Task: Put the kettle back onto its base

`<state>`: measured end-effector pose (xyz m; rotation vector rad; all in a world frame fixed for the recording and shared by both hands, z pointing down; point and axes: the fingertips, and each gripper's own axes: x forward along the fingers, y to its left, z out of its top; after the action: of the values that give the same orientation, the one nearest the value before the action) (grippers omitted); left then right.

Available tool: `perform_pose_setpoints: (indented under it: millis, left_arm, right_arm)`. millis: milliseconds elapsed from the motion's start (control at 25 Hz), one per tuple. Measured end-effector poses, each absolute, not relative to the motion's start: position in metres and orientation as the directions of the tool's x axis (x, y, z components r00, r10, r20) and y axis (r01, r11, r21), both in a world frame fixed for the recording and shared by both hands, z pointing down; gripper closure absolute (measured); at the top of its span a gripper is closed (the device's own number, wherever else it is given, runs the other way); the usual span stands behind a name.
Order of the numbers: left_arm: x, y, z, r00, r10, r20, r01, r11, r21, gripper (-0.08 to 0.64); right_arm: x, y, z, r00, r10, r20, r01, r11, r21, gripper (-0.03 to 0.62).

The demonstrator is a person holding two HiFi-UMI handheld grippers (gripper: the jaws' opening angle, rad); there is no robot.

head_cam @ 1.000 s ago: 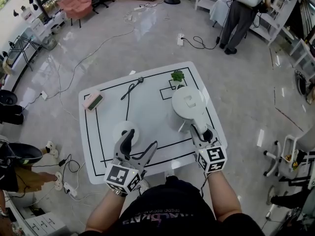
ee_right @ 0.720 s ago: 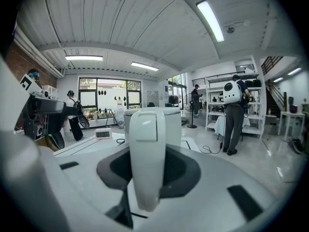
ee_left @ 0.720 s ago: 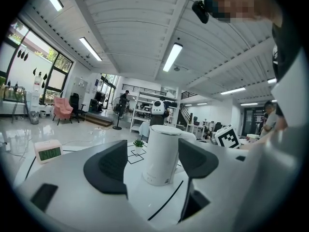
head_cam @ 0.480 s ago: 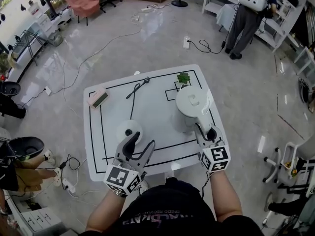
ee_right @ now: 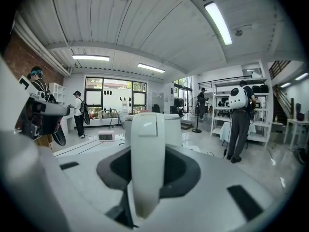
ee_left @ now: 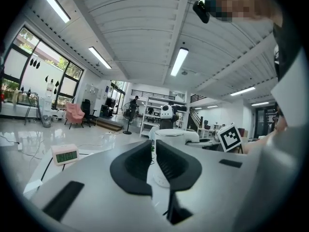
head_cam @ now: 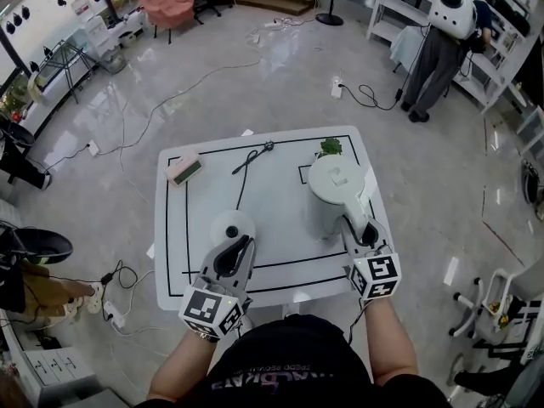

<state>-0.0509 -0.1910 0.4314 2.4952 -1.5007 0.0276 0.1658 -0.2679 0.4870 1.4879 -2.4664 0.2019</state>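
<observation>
A white kettle (head_cam: 338,181) stands at the table's right side, and my right gripper (head_cam: 361,232) is shut on its handle (ee_right: 147,153). The handle fills the gap between the jaws in the right gripper view, with the kettle body (ee_right: 169,124) just beyond. The round white base (head_cam: 231,226) lies at front left. My left gripper (head_cam: 235,257) reaches over the base's near edge. Its jaws have just been closing and now stand almost together, with nothing visible between them. In the left gripper view the base (ee_left: 161,178) shows beyond the tips and the kettle (ee_left: 171,138) farther right.
The white table (head_cam: 272,185) carries black marked lines. A pink clock (head_cam: 184,169) sits at its far left, a black cord (head_cam: 246,172) runs from the base to the far edge, and a small green plant (head_cam: 330,146) stands behind the kettle. A person (head_cam: 442,49) stands by shelves far right.
The left gripper's jaws went from wide open to almost together, and the gripper moved forward over the base's near edge. The right gripper keeps its grip on the kettle handle.
</observation>
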Motion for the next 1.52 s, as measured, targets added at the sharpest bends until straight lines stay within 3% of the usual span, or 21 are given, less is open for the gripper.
perform_pose_setpoints:
  millis: [80, 720, 1520]
  left_arm:
    - [-0.056, -0.189, 0.432, 0.468, -0.874, 0.133, -0.876, -0.438, 0.203, 0.557]
    - [-0.129, -0.163, 0.428, 0.314, -0.939, 0.137, -0.937, -0.284, 0.204, 0.557]
    - [-0.22, -0.111, 0.433, 0.196, -0.967, 0.165, -0.966, -0.162, 0.199, 0.557]
  right_arm:
    - [0.158, -0.271, 0.484, -0.459, -0.843, 0.281, -0.876, 0.482, 0.012, 0.479]
    - [0.041, -0.28, 0.436, -0.665, -0.73, 0.16, -0.743, 0.668, -0.037, 0.479]
    - [-0.105, -0.242, 0.443, -0.807, -0.575, 0.135, -0.586, 0.808, -0.066, 0.479]
